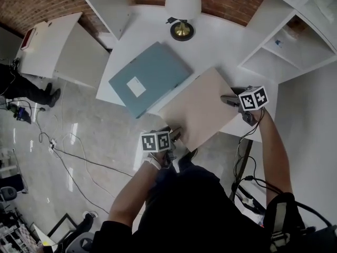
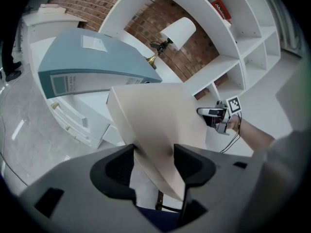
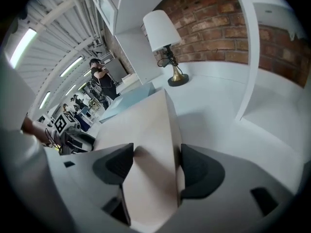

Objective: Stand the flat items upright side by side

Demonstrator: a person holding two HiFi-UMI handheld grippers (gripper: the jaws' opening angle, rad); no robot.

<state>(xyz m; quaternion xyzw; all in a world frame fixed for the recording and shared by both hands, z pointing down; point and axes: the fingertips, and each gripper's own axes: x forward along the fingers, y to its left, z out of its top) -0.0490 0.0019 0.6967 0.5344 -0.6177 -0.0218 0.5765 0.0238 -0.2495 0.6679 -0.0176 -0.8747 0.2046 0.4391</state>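
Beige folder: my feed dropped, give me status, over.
Both clamped: left gripper and right gripper on beige folder corners. It overhangs table edge, not upright. Flat teal binder alongside, lamp beyond.

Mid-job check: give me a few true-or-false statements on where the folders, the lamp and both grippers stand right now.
1. The left gripper and the right gripper both grip the beige folder. True.
2. The blue binder stands upright. False: it lies flat on the white table.
3. The lamp stands upright on the table. True.
4. The beige folder lies on top of the blue binder. False: it is held beside the binder, over the table's near edge.
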